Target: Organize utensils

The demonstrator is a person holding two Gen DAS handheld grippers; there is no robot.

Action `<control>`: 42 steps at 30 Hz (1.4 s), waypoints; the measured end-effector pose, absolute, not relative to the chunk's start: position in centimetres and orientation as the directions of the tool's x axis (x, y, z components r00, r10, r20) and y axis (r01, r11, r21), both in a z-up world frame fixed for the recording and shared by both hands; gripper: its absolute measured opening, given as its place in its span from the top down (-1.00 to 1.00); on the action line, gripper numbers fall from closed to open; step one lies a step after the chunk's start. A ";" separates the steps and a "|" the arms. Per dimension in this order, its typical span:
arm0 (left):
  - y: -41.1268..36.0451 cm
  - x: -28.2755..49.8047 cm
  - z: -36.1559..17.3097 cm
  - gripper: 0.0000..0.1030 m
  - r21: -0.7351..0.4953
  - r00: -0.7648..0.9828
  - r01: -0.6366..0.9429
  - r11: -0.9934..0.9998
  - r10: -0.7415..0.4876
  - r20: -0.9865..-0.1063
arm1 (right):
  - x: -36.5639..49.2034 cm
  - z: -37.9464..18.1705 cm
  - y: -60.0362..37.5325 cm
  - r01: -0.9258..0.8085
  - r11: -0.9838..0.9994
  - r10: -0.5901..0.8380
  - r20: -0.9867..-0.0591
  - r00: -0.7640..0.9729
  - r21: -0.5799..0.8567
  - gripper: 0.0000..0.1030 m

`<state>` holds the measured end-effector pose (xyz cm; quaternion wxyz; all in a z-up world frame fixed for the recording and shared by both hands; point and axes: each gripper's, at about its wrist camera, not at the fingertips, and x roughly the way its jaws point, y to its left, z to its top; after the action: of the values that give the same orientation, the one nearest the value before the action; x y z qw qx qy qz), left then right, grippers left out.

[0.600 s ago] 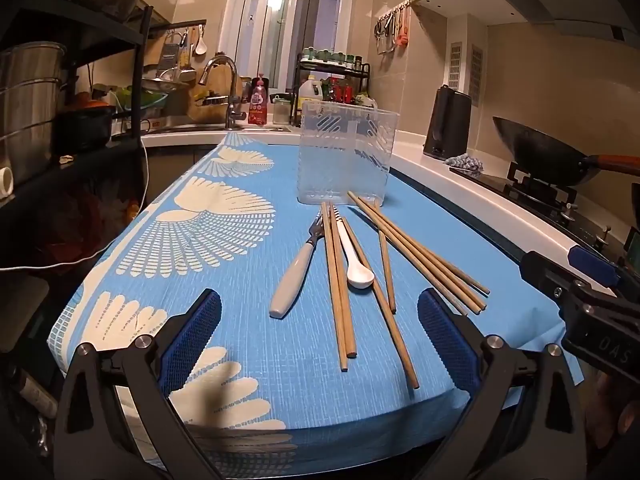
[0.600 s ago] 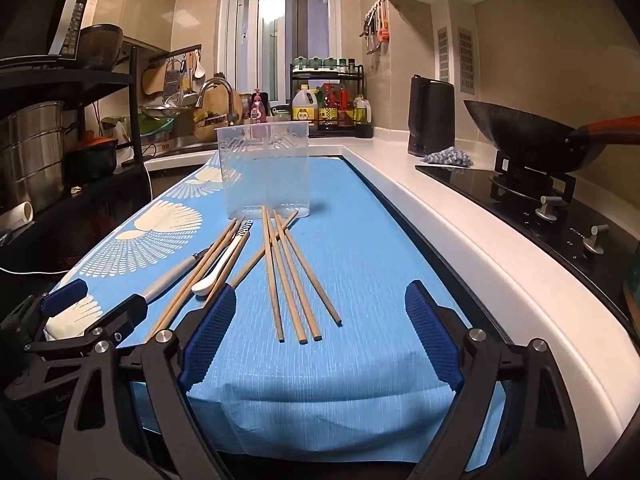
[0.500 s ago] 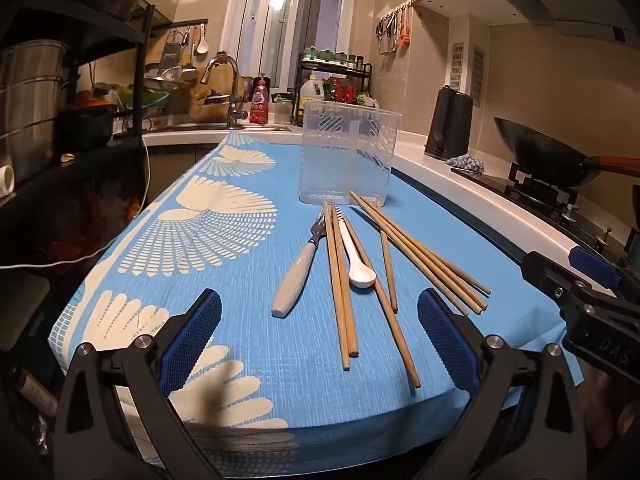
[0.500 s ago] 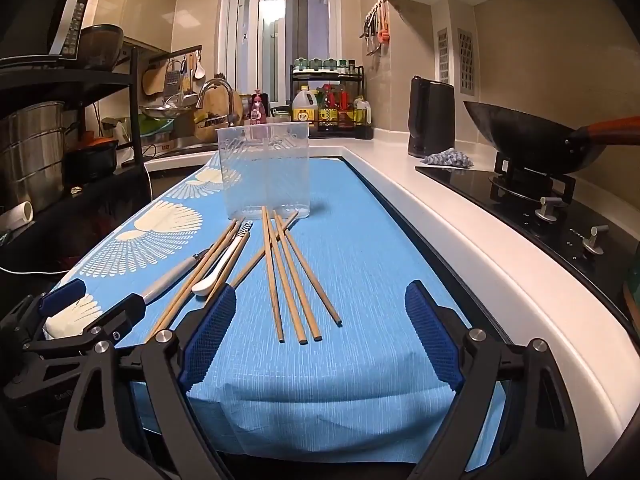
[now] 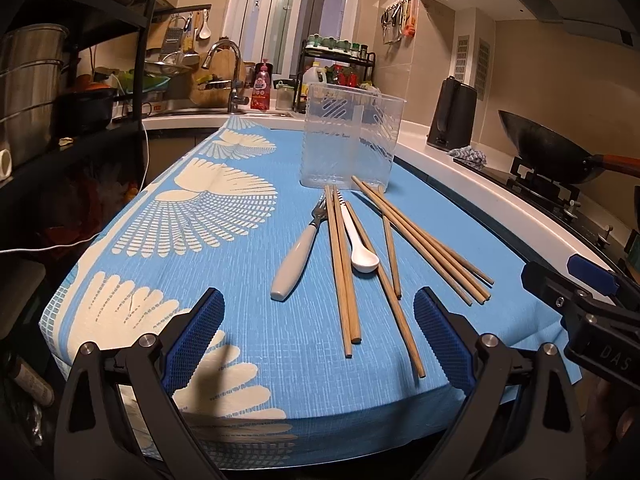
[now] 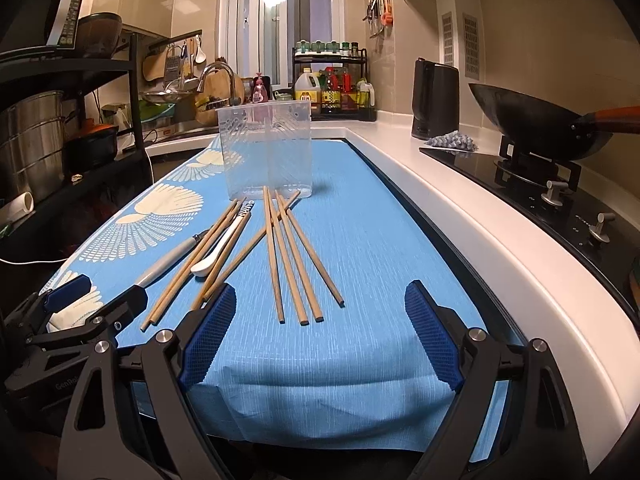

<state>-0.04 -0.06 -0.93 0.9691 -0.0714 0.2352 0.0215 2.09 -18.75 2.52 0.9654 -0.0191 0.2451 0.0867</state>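
On the worktop, under a blue cloth with white fan shapes (image 5: 168, 216), nothing has been picked up yet. The long wooden chopsticks (image 5: 424, 240) lie loose and partly crossed, just as they did a moment ago. Beside them lie the white china spoon (image 5: 362, 254) and the fork with a grey-white handle (image 5: 298, 252). The spoon lies between chopsticks and touches them. The clear plastic holder (image 5: 350, 140) stands upright and looks empty, right behind the far tips of the sticks. The left hand-held gripper (image 5: 318, 338) hangs over the near edge of the cloth with its blue pads wide apart and nothing between them. The right hand-held gripper (image 6: 320, 334) is the same, wide apart and holding nothing, near the ends of four chopsticks (image 6: 298, 264). Both have hardly moved since a moment ago. So the tidying has not really begun. All the utensils must still go into the holder, and I think the nearest sticks will be first.
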 end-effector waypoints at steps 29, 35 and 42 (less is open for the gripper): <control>-0.4 -0.1 -0.7 -0.79 -0.125 0.896 -0.051 0.991 -0.010 -0.443 | 2.5 2.6 -19.4 -0.138 0.990 0.109 -0.505 0.856 -0.020 -0.65; -0.4 -0.3 -0.7 -0.79 -0.126 0.900 -0.042 0.991 -0.017 -0.436 | 2.5 2.6 -19.3 -0.140 0.990 0.111 -0.503 0.857 -0.021 -0.65; -0.5 -0.4 -0.6 -0.79 -0.126 0.904 -0.028 0.992 -0.029 -0.426 | 2.5 2.5 -19.2 -0.150 0.989 0.120 -0.505 0.855 -0.018 -0.65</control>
<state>-0.41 -0.51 -0.57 0.9736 -0.0647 0.2188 -0.0004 2.50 -19.16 2.52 0.9626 -0.0283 0.2600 0.0702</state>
